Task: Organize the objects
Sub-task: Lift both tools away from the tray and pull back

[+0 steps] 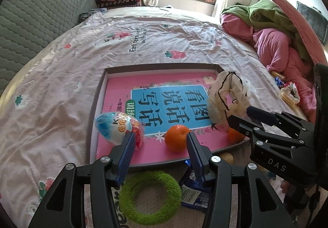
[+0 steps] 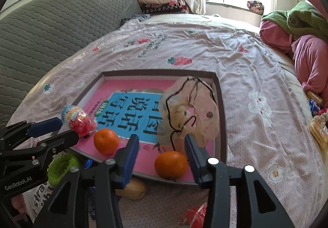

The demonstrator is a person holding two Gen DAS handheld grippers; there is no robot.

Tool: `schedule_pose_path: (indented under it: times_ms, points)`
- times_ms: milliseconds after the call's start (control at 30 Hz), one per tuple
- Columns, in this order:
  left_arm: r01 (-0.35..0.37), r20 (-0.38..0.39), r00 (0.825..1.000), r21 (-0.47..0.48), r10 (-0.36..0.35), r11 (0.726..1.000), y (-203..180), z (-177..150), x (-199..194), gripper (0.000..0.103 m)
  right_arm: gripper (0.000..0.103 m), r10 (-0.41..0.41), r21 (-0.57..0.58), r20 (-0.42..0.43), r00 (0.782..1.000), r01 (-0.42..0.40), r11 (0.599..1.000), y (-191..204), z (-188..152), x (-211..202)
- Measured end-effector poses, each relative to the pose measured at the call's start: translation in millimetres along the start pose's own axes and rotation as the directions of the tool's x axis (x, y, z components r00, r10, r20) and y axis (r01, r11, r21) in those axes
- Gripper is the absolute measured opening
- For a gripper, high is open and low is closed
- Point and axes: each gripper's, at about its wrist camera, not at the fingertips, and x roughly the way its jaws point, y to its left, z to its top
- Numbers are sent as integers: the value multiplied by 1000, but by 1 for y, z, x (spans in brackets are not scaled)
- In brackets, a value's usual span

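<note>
A brown-rimmed tray (image 1: 162,65) (image 2: 160,73) lies on the bed with a pink book inside. On the book rest a wrapped toy egg (image 1: 119,129) (image 2: 78,119), two oranges and a crumpled plastic bag (image 1: 227,96) (image 2: 190,109). My left gripper (image 1: 161,143) (image 2: 67,128) is open, with the egg by its left finger and one orange (image 1: 176,137) (image 2: 106,140) by its right finger. My right gripper (image 2: 161,146) (image 1: 239,115) is open over the tray's near edge. The other orange (image 2: 171,164) (image 1: 235,135) sits between its fingers, clear of the left pad.
In front of the tray lie a green fuzzy ring (image 1: 149,197), a blue packet (image 1: 194,193), a tan oval object (image 2: 135,189) and a red wrapper (image 2: 194,215). Pink and green bedding (image 1: 276,47) is piled at the right, with snacks (image 2: 317,131) near it. A grey quilted headboard (image 1: 41,14) stands at the left.
</note>
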Motion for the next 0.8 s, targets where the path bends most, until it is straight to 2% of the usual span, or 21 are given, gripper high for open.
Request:
schedule_pose_path:
  times_ms: [267, 533, 800]
  points:
    - [-2, 5, 1000, -9, 2, 1000, 1, -3, -9, 53, 53, 18, -42, 83, 996, -15, 999, 10, 4, -18]
    - [-3, 22, 1000, -18, 3, 1000, 3, -4, -22, 53, 56, 40, -76, 187, 981, -26, 997, 16, 8, -42]
    - [-6, 35, 999, -29, 7, 1000, 4, -7, -34, 53, 57, 43, -108, 207, 977, -20, 994, 21, 5, -52]
